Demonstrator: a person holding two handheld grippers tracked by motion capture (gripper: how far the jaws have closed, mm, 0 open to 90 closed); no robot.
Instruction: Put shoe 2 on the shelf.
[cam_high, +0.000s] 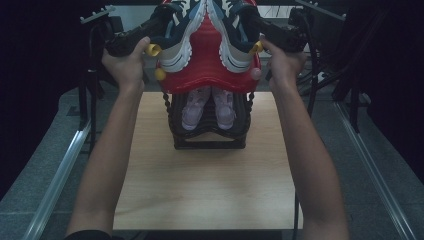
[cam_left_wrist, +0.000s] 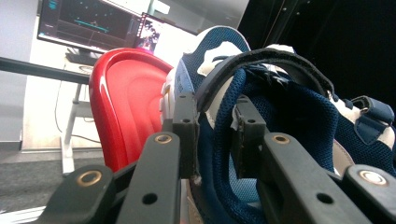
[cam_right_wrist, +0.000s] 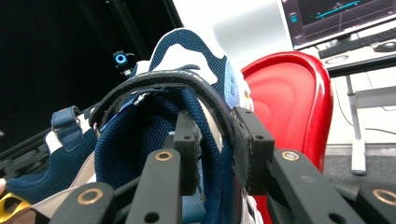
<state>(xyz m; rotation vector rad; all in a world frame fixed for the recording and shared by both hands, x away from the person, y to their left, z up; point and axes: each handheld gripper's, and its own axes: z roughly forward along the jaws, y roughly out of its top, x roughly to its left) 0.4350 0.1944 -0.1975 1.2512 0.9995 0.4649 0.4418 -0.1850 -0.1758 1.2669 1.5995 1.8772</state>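
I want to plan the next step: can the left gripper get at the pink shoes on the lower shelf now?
Probably not yet. The left gripper is clamped on a blue shoe up on the red shelf. The pink shoes lie below, open toward the front.

Overall light: the high view is looking dim, its left and right edges falling into black.
Brightest area: the wooden tabletop (cam_high: 210, 190) is catching soft light from above.
Glare: the red rack (cam_left_wrist: 122, 100) is showing a glossy sheen.
Background: monitors (cam_left_wrist: 88, 23) are glowing, slightly soft.
Focus: near jaws are blurring mildly at the bottom.
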